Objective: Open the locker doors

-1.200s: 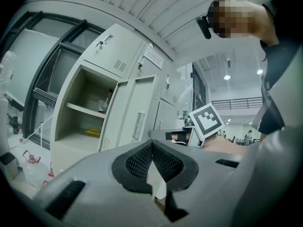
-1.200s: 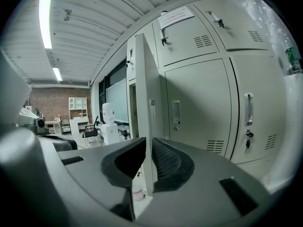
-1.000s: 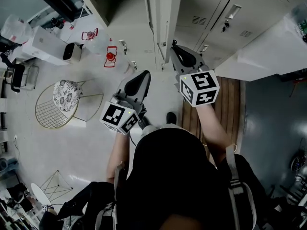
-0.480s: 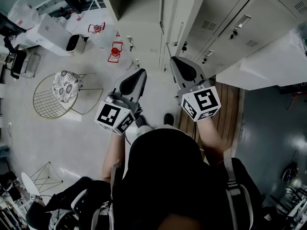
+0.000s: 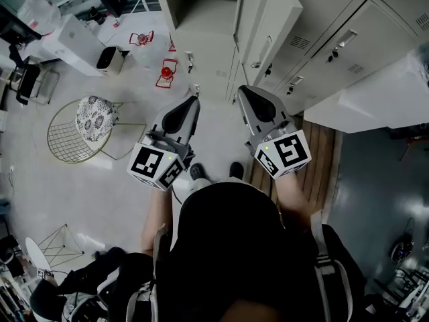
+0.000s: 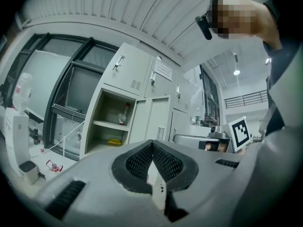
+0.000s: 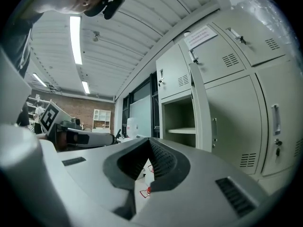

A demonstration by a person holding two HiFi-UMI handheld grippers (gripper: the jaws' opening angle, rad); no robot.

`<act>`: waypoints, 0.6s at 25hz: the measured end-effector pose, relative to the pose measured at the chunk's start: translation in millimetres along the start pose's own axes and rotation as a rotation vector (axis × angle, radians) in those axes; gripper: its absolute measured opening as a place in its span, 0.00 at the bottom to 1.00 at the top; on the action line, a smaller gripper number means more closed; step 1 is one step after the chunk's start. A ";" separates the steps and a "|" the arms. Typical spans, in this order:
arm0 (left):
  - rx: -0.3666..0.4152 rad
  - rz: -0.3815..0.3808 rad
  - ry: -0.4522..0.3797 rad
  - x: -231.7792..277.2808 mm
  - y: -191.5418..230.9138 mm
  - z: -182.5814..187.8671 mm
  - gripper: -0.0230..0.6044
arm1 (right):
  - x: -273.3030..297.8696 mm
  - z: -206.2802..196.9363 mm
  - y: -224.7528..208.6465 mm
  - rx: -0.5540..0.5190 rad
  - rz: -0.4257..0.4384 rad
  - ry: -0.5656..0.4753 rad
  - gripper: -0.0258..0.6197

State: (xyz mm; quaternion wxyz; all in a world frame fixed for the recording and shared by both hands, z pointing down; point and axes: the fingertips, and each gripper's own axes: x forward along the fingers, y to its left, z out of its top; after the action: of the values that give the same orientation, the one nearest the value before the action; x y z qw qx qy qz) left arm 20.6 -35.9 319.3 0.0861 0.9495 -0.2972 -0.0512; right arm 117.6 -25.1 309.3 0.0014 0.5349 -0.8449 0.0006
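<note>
A bank of pale grey lockers (image 5: 315, 39) runs across the top of the head view. One lower compartment (image 5: 201, 9) stands open, its door (image 5: 271, 25) swung out toward me. The neighbouring doors (image 5: 342, 45) to the right are closed, with handles and keys showing. My left gripper (image 5: 192, 101) is shut and empty, held over the floor short of the open compartment (image 6: 111, 124). My right gripper (image 5: 242, 91) is also shut and empty, a little below the open door (image 7: 201, 108) and apart from it. Both pairs of jaws meet at their tips (image 6: 152, 145) (image 7: 149, 142).
A wire chair with a patterned cushion (image 5: 94, 133) stands left on the floor. Red wire items (image 5: 166, 72) and a white box (image 5: 74, 42) lie near the lockers' left end. A wooden floor strip (image 5: 315, 146) and a white counter (image 5: 375, 86) are on the right.
My right gripper has drawn back from the open door's edge, and both grippers now sit lower in the head view. The lockers appear farther from the jaws.
</note>
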 end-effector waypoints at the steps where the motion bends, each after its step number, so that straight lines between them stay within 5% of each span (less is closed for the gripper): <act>1: 0.000 0.000 -0.003 -0.8 1.5 0.9 0.06 | 0.4 -0.6 0.9 0.001 0.001 0.003 0.05; 15: -0.011 -0.019 -0.002 0.2 2.2 0.6 0.06 | -2.4 -5.8 -0.5 0.032 -0.009 0.023 0.05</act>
State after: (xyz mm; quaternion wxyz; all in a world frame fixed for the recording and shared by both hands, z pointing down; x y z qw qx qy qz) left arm 19.5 -37.9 319.1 0.0908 0.9517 -0.2881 -0.0546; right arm 119.1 -23.2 315.1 0.0026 0.5386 -0.8423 0.0205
